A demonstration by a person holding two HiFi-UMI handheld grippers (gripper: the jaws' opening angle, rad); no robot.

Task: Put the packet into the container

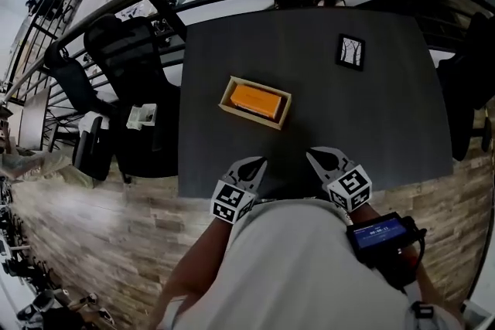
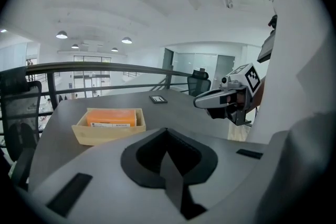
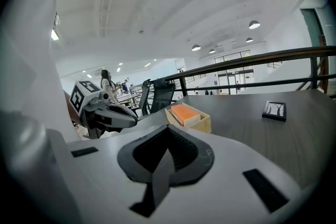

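Packet (image 1: 256, 99): flat orange block with a white label strip along one long side. It lies flat inside the container (image 1: 247, 118), a shallow pale open-top box which it nearly fills. The container sits near mid-tabletop (image 1: 371, 120), on a dark grey surface, turned slightly askew.

Left claw (image 1: 259, 163): jaws fully together, nothing between them. Right claw (image 1: 312, 155): same, closed and empty. Both are at the near tabletop edge, tips pointing toward the container and well apart from it.

View differences:
- Head view only: full tabletop layout, a small black-framed picture (image 1: 350, 52) at the far right corner, a black office chair (image 1: 124, 50) off the left edge, a curved railing behind, and a blue-screened device (image 1: 379, 232) by the right arm.
- Left gripper view: low side-on angle. It shows the label strip on the packet's side and the packet top about level with the container rim. The right claw is at frame right.
- Right gripper view: container seen corner-on, packet top and one white end visible, left claw at frame left, framed picture to the right.
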